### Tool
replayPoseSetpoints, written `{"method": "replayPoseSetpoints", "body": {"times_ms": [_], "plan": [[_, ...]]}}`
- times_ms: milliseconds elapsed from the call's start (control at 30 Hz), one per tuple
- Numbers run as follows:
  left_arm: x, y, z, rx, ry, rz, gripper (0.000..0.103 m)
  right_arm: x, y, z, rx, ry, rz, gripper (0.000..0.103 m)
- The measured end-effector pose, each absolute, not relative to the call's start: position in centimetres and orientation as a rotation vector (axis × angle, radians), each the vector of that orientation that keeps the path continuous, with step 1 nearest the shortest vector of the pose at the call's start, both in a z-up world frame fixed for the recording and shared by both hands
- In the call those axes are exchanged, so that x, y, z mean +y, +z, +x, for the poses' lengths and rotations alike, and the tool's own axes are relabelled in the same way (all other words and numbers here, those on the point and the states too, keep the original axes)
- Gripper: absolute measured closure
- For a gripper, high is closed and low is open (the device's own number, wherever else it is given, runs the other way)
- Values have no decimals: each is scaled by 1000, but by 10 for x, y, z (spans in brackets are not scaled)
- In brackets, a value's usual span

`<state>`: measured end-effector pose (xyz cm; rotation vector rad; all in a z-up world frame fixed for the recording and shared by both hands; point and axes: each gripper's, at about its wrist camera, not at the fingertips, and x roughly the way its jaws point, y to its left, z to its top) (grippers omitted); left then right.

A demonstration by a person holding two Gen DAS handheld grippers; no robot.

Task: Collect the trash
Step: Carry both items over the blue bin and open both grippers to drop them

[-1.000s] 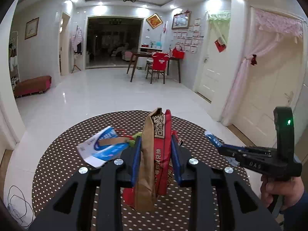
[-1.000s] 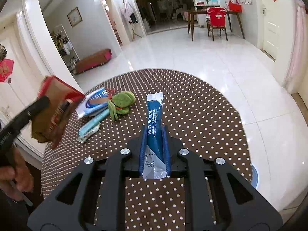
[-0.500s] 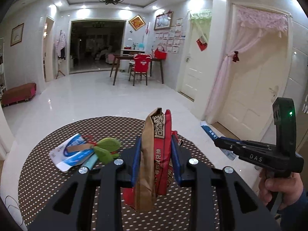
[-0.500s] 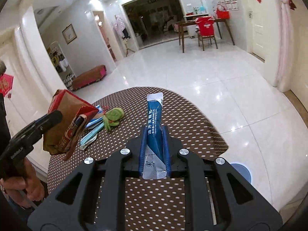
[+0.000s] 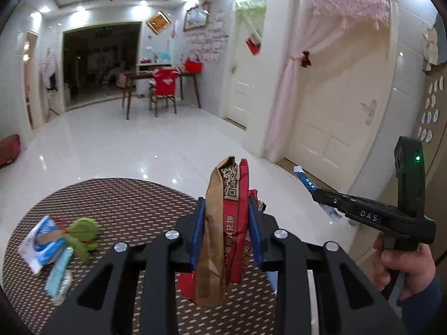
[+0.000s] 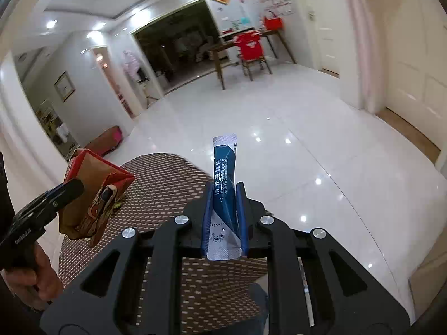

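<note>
My left gripper (image 5: 226, 203) is shut on a flattened red and brown carton (image 5: 227, 223), held upright above the round brown dotted table (image 5: 134, 203). My right gripper (image 6: 224, 188) is shut on a blue and silver sachet (image 6: 223, 178) that sticks out past its fingertips, over the table's right edge. In the left wrist view the right gripper (image 5: 315, 192) shows at the right with the sachet (image 5: 303, 177) in it. The right wrist view shows the left gripper (image 6: 81, 188) at the left, gripping the carton (image 6: 89, 192). More trash lies on the table's left: a blue and white wrapper (image 5: 42, 237), a green object (image 5: 82, 230) and a light blue packet (image 5: 60, 270).
White glossy floor (image 5: 125, 150) stretches beyond the table. A wooden table with a red-covered chair (image 5: 164, 83) stands at the far wall. A white door with a pink curtain (image 5: 285, 97) is at the right. A hand (image 5: 405, 265) holds the right gripper's handle.
Both grippers have swung to the right with their loads still gripped. The table and the trash on it have slid left in both views, and the door has come closer.
</note>
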<state>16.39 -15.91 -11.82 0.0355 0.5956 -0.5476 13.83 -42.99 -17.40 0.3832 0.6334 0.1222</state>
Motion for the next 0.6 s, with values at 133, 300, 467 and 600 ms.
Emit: {"method": "replayPoseSetpoints", "body": {"times_ms": [133, 300, 467, 600], "plan": [[-193, -130, 174, 641, -596, 44, 75, -457, -189, 135, 654, 69, 425, 86], [-238, -152, 191, 724, -651, 65, 75, -488, -219, 136, 715, 6, 483, 86], [-272, -175, 203, 785, -680, 82, 75, -505, -254, 145, 787, -22, 534, 85], [-294, -196, 214, 830, -690, 109, 75, -513, -286, 153, 843, -38, 583, 78]]}}
